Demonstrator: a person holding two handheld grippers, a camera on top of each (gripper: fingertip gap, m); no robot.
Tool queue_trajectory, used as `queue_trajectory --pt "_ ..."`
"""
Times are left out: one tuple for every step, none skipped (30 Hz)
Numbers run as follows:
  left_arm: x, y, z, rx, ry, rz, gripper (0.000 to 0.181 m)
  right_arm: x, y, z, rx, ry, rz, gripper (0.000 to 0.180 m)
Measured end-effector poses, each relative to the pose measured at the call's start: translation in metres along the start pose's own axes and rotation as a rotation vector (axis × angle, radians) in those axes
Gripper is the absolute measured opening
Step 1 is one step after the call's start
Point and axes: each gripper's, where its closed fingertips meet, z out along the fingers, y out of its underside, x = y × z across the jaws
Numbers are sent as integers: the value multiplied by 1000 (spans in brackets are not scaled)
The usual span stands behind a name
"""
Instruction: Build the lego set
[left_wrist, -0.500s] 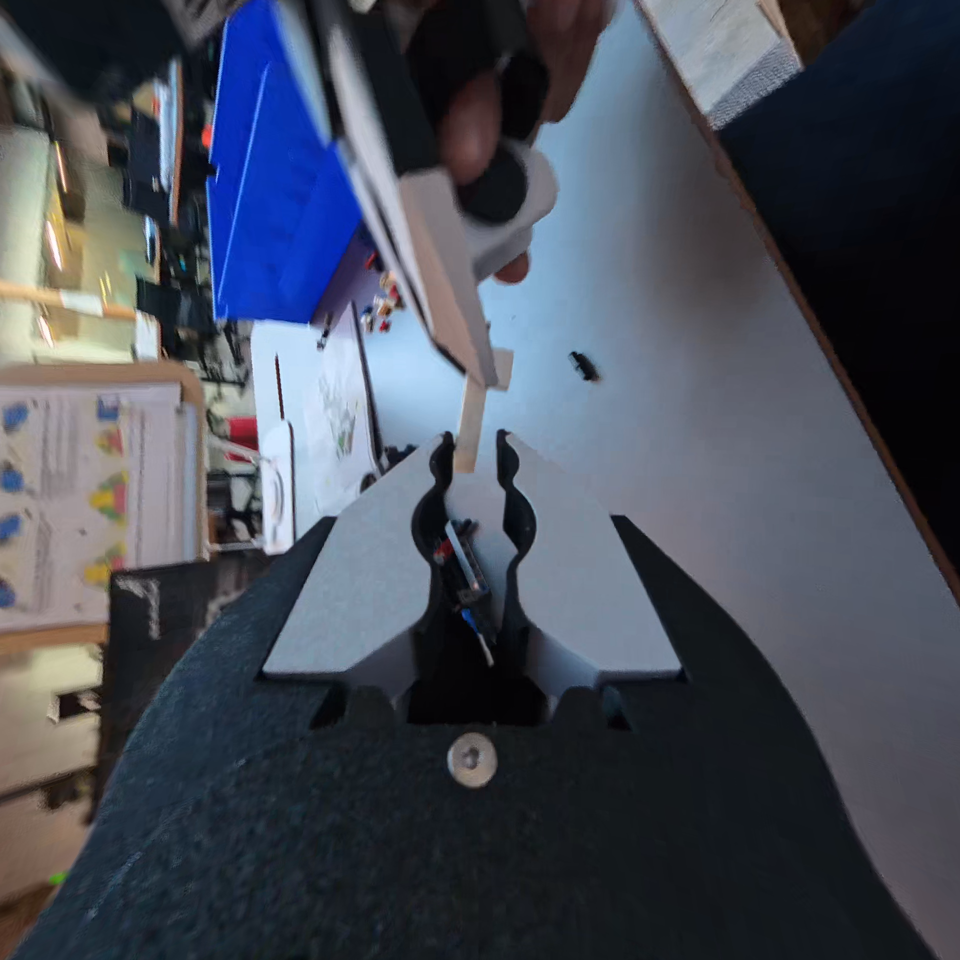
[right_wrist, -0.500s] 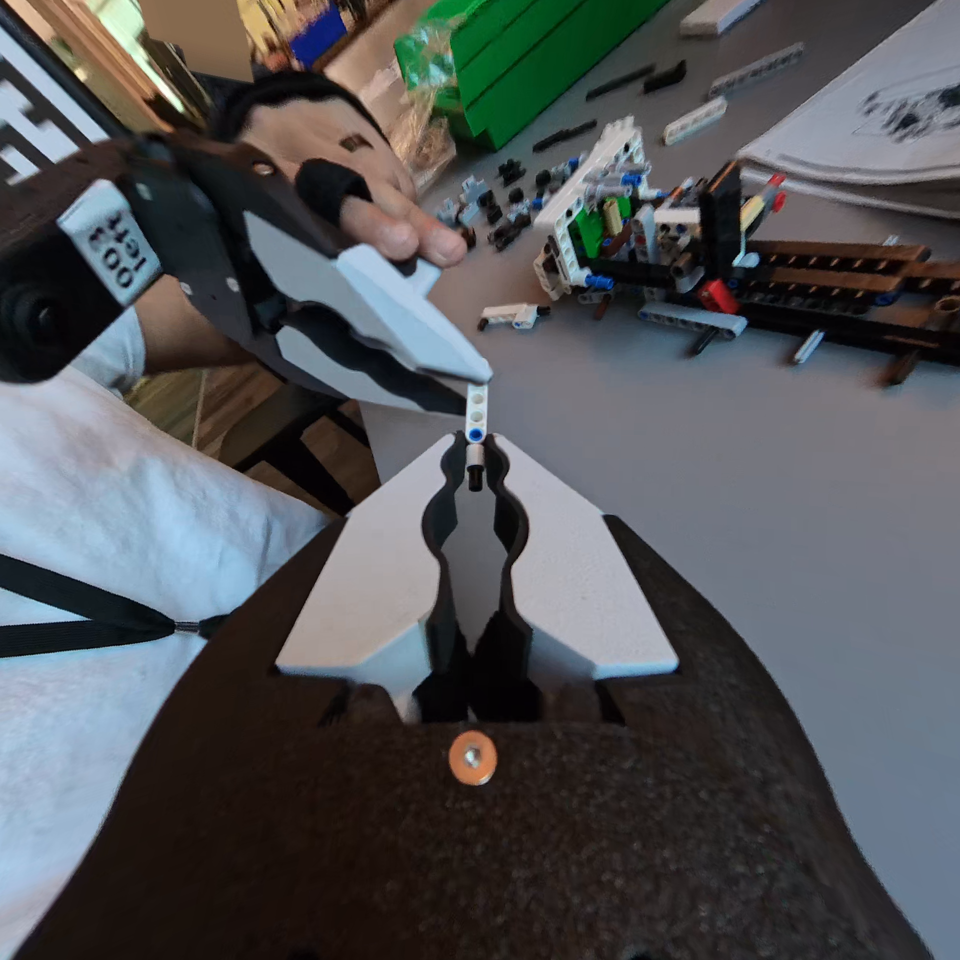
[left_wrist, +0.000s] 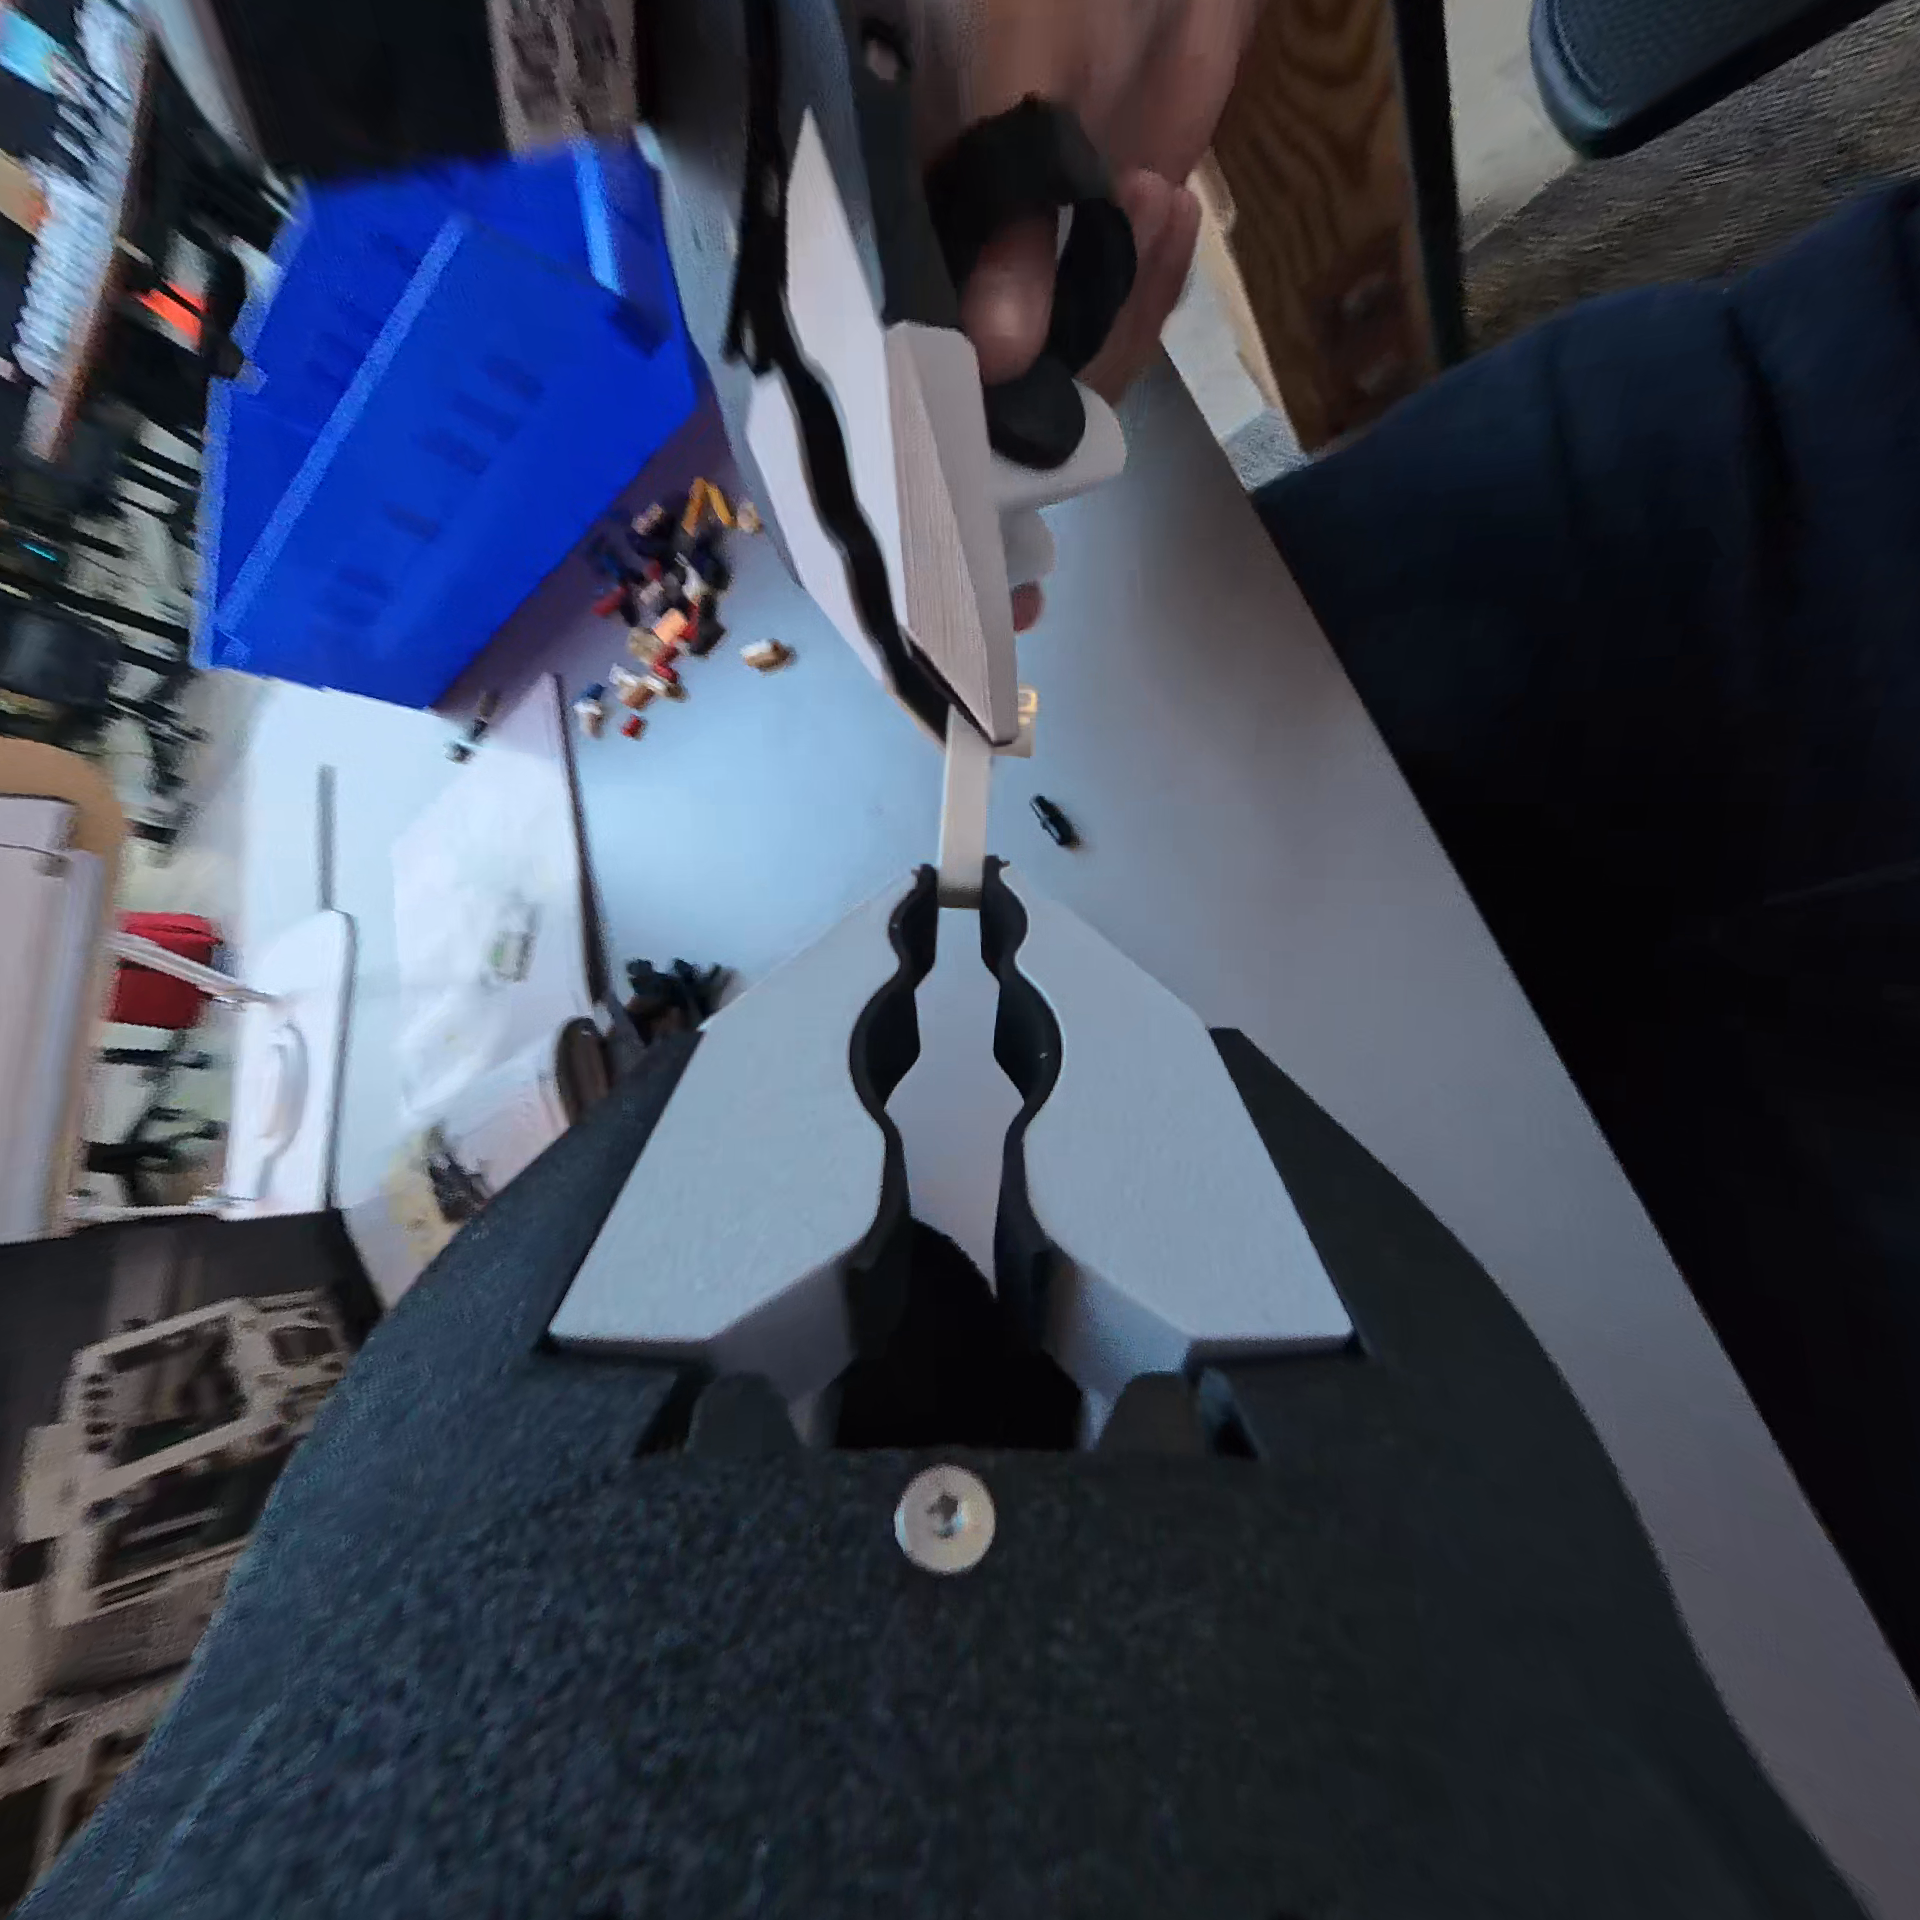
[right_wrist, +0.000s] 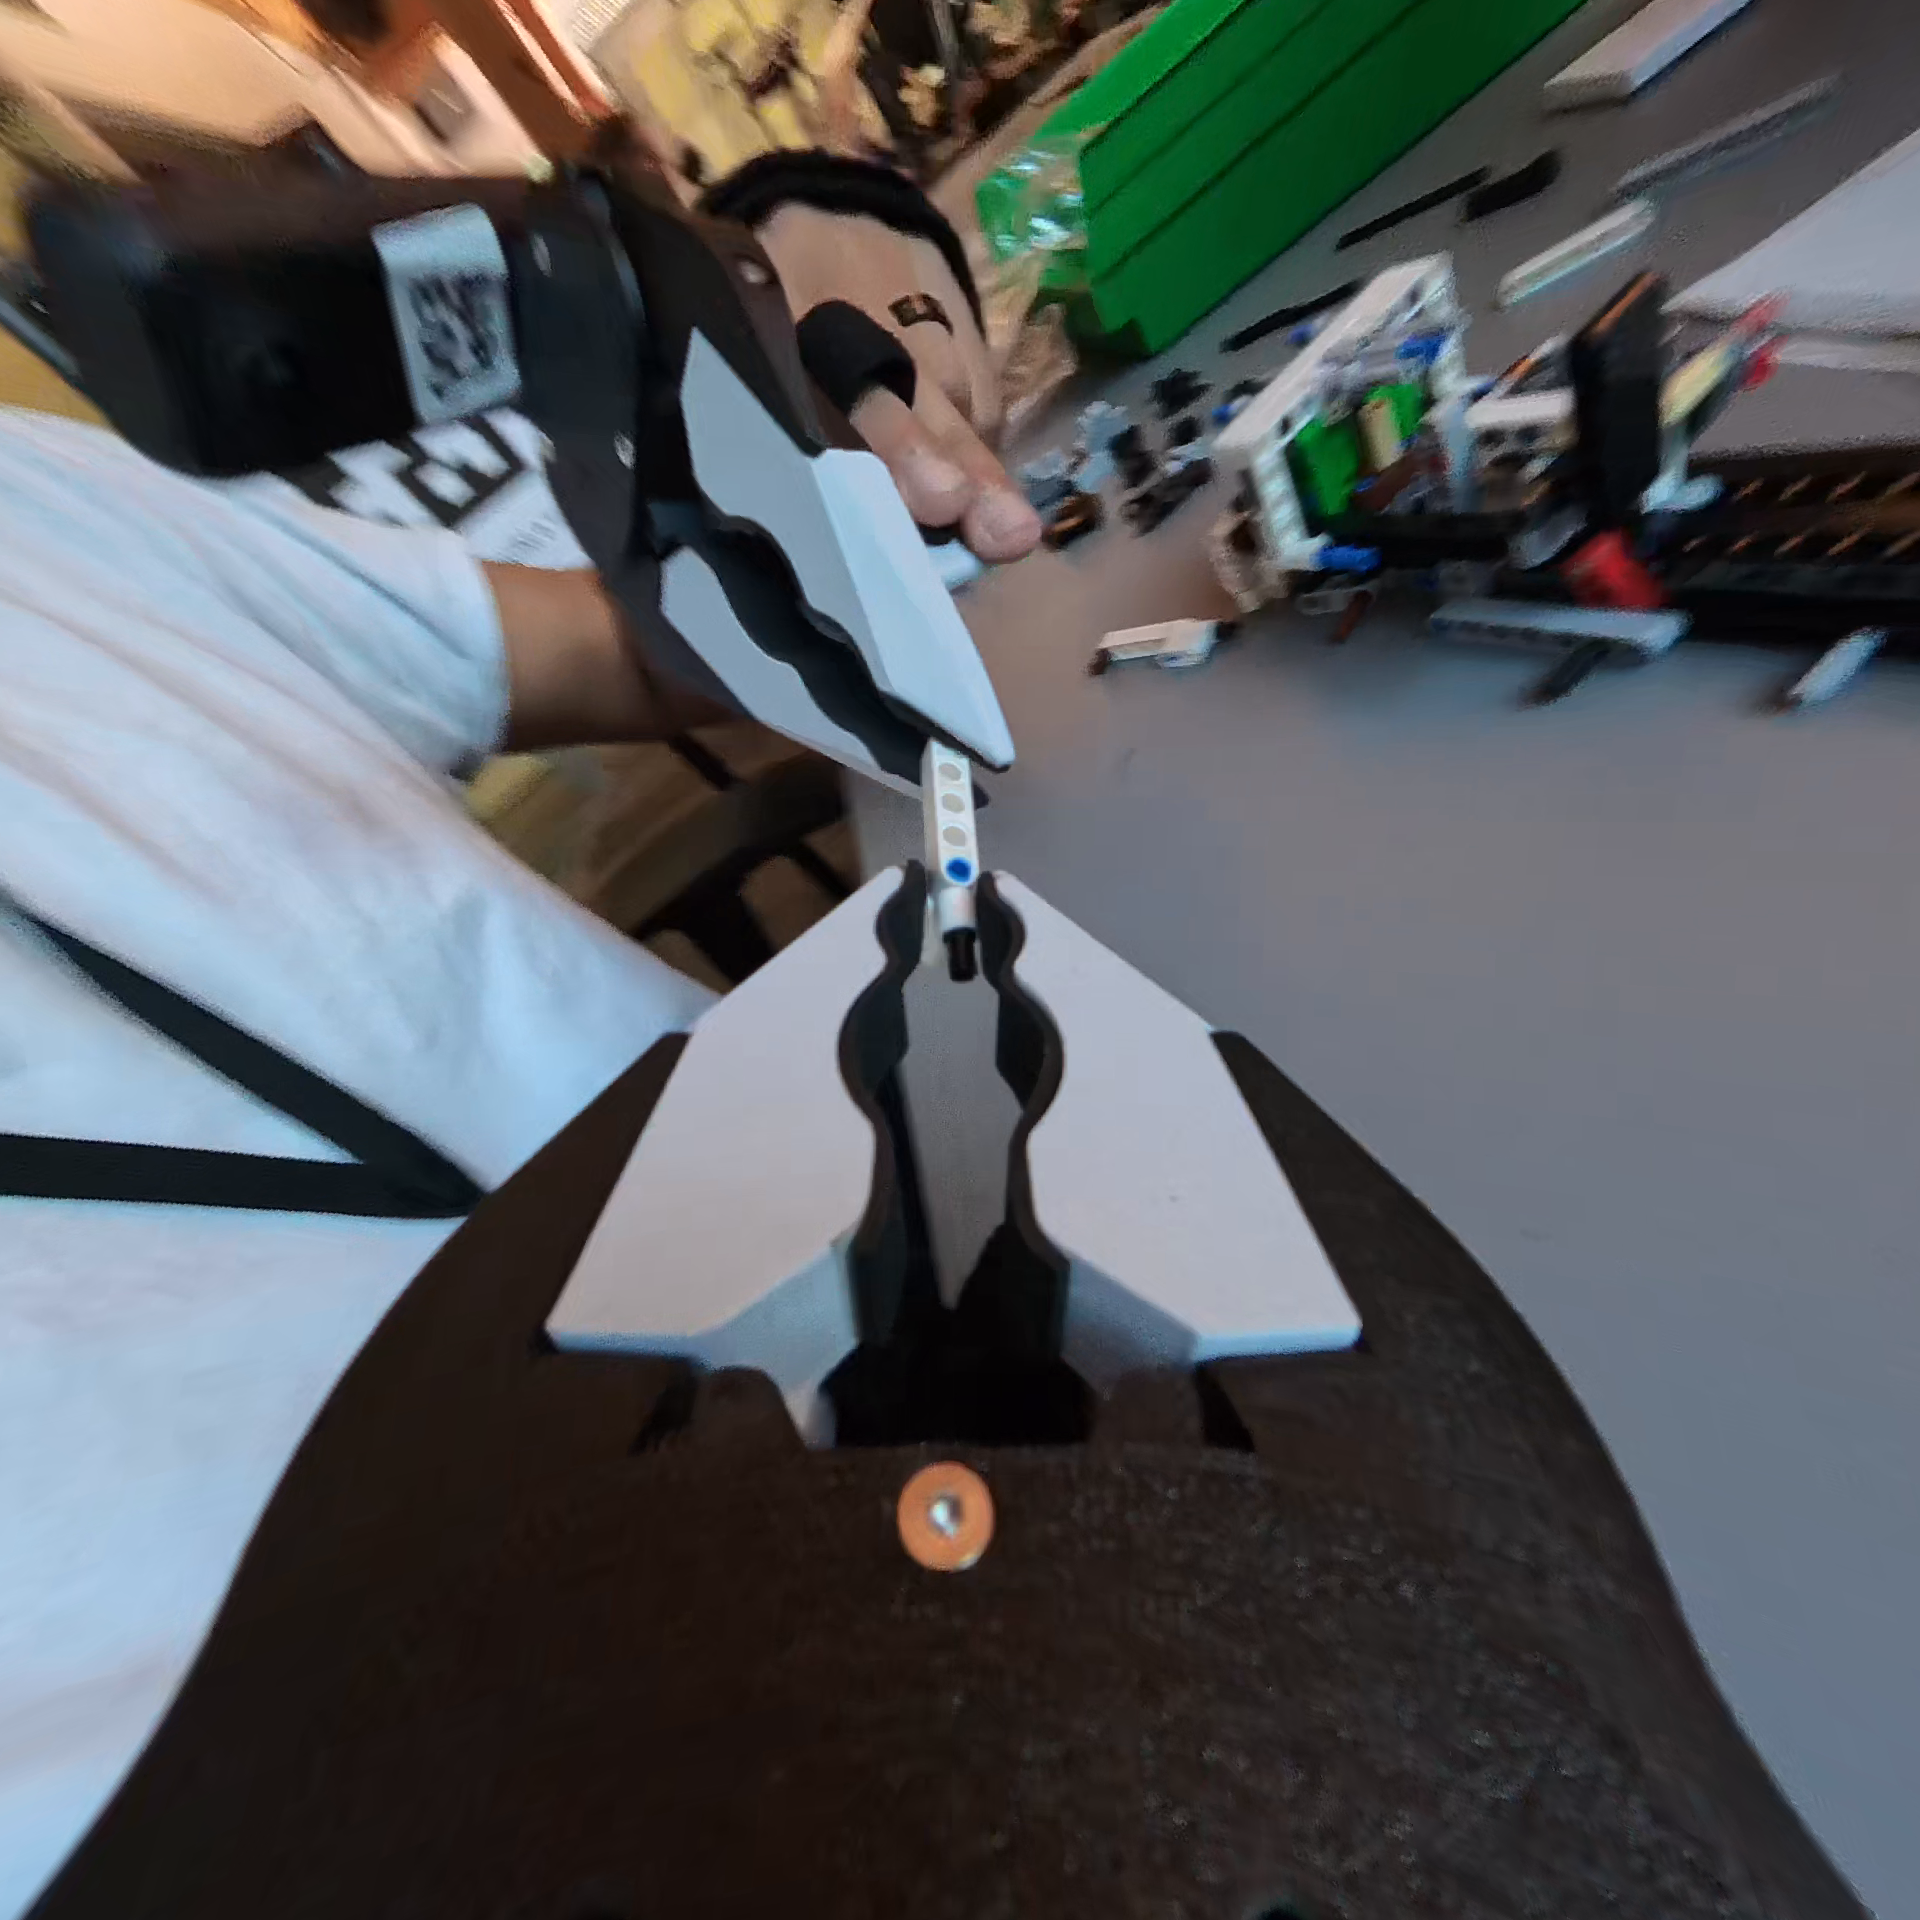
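We hold a small white beam (right_wrist: 951, 821) between us in mid-air above the grey tabletop (right_wrist: 1455, 1039): the left hand-held gripper (right_wrist: 961, 753) is closed on its upper end, and the right hand-held gripper (right_wrist: 951, 899) is closed on a short grey-and-black pin piece (right_wrist: 956, 920) that meets the beam's lower end, beside a blue pin (right_wrist: 957, 869) in its last hole. From the left wrist view the same beam (left_wrist: 961, 831) shows edge-on, its end reaching between that view's own fingertips. We judge the risk to be a skewed push: if the pin piece is not square to the beam, it may jam, or twist out of either narrow grip and drop to the tabletop. Both pictures are blurred, so we cannot tell how far it is seated. The half-built model (right_wrist: 1455, 488) lies well apart to our right, with loose parts (right_wrist: 1132, 468) near it, a green box (right_wrist: 1247, 156) behind, and a loose white piece (right_wrist: 1158, 639) nearer us. A blue bin (left_wrist: 416, 436), scattered pieces (left_wrist: 665, 613) and one black pin (left_wrist: 1051, 821) lie on the other side. Nothing stands between the grippers and the joint.
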Motion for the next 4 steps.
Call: queue_trajectory --pt "0 3 2 -19 32 -28 5 6 -2 0 -16 88 -80 12" --pt "0 5 3 -31 57 -50 5 11 -3 -1 -49 182 -178 19" --pt "1 5 4 -39 89 -63 5 13 -2 0 -98 258 -275 23" --pt "1 5 5 -52 112 -72 5 13 -1 2 -152 311 -362 23"
